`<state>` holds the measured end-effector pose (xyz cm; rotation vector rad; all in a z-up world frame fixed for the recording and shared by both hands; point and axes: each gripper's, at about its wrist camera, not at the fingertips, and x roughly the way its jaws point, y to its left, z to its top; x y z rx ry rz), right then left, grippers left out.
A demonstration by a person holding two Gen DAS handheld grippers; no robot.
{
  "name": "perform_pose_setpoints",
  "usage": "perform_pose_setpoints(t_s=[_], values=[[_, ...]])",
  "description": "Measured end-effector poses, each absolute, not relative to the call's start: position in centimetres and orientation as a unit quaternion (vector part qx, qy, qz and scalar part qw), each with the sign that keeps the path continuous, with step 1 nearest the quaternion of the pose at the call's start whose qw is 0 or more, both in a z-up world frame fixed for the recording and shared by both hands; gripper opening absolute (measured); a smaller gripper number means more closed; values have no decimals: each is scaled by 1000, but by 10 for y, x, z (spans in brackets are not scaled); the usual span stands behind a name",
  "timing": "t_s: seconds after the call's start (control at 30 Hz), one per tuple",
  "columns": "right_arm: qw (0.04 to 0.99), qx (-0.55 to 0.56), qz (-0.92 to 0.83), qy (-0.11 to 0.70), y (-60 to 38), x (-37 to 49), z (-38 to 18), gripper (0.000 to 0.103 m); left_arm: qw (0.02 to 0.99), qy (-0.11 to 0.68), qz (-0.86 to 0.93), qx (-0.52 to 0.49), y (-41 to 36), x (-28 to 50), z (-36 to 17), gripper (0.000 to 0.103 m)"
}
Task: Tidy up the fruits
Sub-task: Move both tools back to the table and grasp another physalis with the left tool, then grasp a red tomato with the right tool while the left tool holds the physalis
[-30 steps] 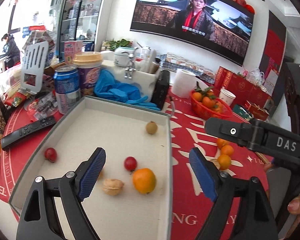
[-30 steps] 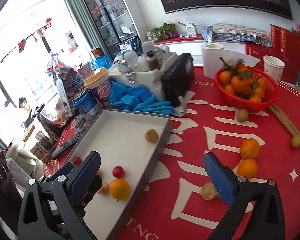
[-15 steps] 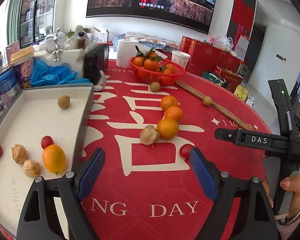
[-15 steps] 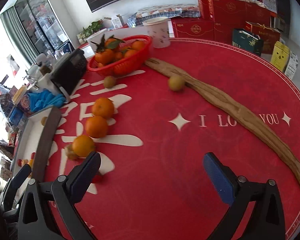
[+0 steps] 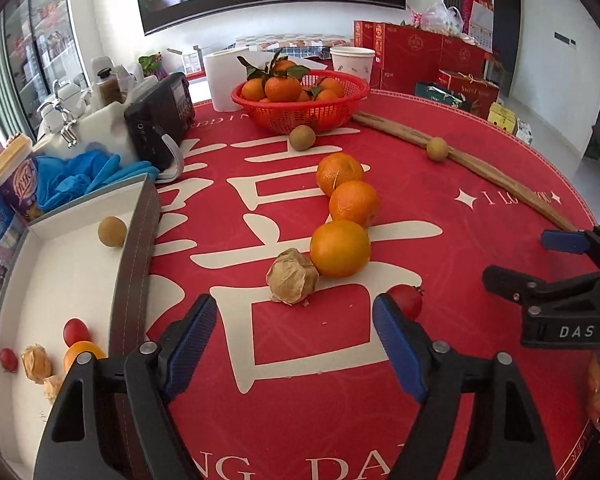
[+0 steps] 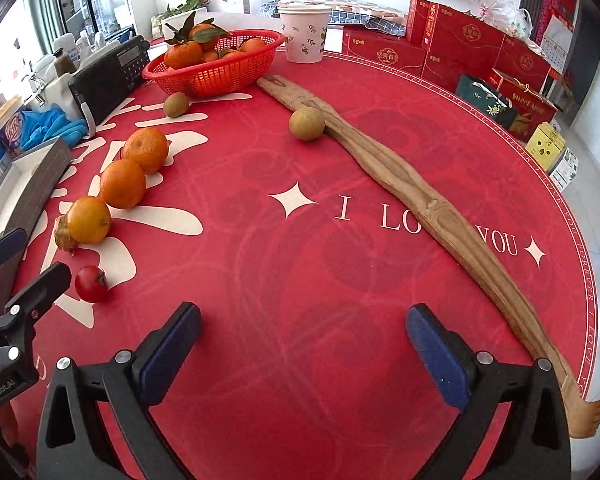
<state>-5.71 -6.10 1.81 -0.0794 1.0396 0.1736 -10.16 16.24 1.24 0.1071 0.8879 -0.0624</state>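
The left gripper (image 5: 294,346) had just been narrowing its jaws, still wide and empty, above the surface (image 5: 480,168); a husked fruit (image 5: 292,277) lay just beyond. The right gripper (image 6: 302,354) gaped wide, holding nothing.

Count, loose on the red-clothed worktop (image 6: 340,280): three round oranges in a row (image 5: 340,248), (image 5: 354,203), (image 5: 339,174). One papery tan husked fruit (image 5: 293,277). One small red round fruit (image 5: 406,300). Two brownish-green round fruits (image 5: 302,137), (image 5: 437,148).

Inside the shallow white tray with grey rim (image 5: 134,248): one brownish-green round fruit (image 5: 112,231), two small red fruits (image 5: 76,331), (image 5: 9,359), one orange, partly hidden (image 5: 82,350), two papery husked fruits (image 5: 37,362), (image 5: 53,386).

One red plastic mesh basket (image 5: 320,110) of leafy mandarins; their number cannot be counted. One patterned paper cup (image 6: 305,34). One long wooden back-scratcher (image 6: 420,204).
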Motion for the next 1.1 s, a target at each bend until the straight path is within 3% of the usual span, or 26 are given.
perform_pose_setpoints(t_s=[0.1, 0.37, 0.5, 0.53, 0.57, 0.9, 1.1], values=[[864, -37, 81, 496, -61, -57, 18, 103, 894, 443, -38, 64, 163, -93, 5, 72], [867, -36, 77, 491, -61, -59, 19, 103, 893, 444, -56, 44, 161, -72, 4, 65], [870, -37, 79, 486, -61, -60, 19, 103, 896, 439, -64, 33, 157, -74, 5, 46], [870, -37, 79, 485, -61, -60, 19, 103, 897, 436, -63, 34, 155, -77, 6, 32], [871, -37, 79, 484, -61, -59, 19, 103, 898, 434, -64, 34, 154, -79, 6, 27], [878, -39, 88, 470, -61, -61, 18, 103, 901, 434, -9, -11, 185, -106, 6, 29], [868, -63, 180, 458, -23, -73, 21, 103, 901, 434, 10, -13, 196, -113, 6, 30]])
